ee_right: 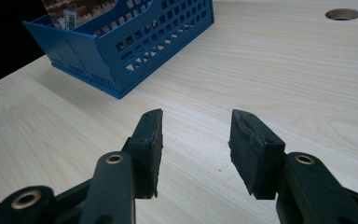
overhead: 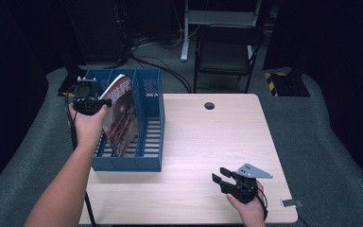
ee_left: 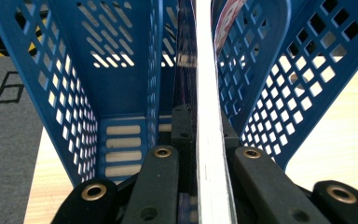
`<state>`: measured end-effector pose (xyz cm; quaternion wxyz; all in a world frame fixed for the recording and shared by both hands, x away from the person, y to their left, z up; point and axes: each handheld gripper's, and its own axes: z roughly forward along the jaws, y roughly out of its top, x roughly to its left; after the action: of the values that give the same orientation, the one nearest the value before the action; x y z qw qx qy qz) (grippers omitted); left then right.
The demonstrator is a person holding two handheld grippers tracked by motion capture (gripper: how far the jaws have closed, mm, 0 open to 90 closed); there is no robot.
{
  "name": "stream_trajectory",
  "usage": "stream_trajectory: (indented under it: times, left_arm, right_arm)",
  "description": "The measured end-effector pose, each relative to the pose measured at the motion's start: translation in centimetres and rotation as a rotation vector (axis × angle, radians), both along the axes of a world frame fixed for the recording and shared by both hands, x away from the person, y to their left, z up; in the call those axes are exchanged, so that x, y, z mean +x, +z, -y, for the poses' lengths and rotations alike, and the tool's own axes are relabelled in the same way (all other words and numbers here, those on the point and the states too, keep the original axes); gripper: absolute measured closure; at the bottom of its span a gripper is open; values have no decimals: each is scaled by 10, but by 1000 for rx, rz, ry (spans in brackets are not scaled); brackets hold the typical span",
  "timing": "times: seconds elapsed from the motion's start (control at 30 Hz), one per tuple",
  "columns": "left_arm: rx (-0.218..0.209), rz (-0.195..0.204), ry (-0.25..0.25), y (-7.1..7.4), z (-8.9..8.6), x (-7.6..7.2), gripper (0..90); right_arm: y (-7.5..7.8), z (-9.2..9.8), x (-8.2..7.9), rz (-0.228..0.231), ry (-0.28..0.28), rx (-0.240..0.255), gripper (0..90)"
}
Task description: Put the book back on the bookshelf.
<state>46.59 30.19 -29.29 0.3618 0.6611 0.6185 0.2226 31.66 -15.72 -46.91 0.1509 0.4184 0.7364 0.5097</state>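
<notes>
Magazine (overhead: 122, 113) in the blue file rack (overhead: 149, 163) is the thing in hand: it leans tilted in the rack's middle compartment, its top edge pinched by the left hand-held gripper (overhead: 86, 99). In the left gripper view the black jaws press flat on either side of the magazine's white page edge (ee_left: 209, 140), with the perforated blue dividers rising on both sides. The step looks like lowering the magazine into its slot. The next move likely calls for seating its bottom edge on the rack's slatted floor, keeping it between the dividers, then letting the jaws part and lifting clear without dragging it back out.

The right hand-held gripper (overhead: 227, 178) hovers low over the table (overhead: 208, 142), well apart from the rack, its jaws spread with nothing between them.

The table is pale wood grain with a round cable hole (overhead: 209, 105) near its far edge. Beyond it stands a dark chair (overhead: 227, 52) on grey carpet, with cables trailing across a dim room.
</notes>
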Motion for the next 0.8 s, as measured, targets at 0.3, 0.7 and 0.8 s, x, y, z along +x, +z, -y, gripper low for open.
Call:
stream_trajectory:
  times: [0.3,0.7,0.8]
  left_arm:
    - [4,-7,2,-7,-1,1,838]
    - [18,-68,-32,-5,-1,-2,831]
    - [29,-78,-41,-4,-2,-2,830]
  right_arm:
    - [0,0,0,-1,2,0,542]
    - [-1,-2,0,-1,7,-4,542]
    - [-1,-2,1,-2,8,-1,542]
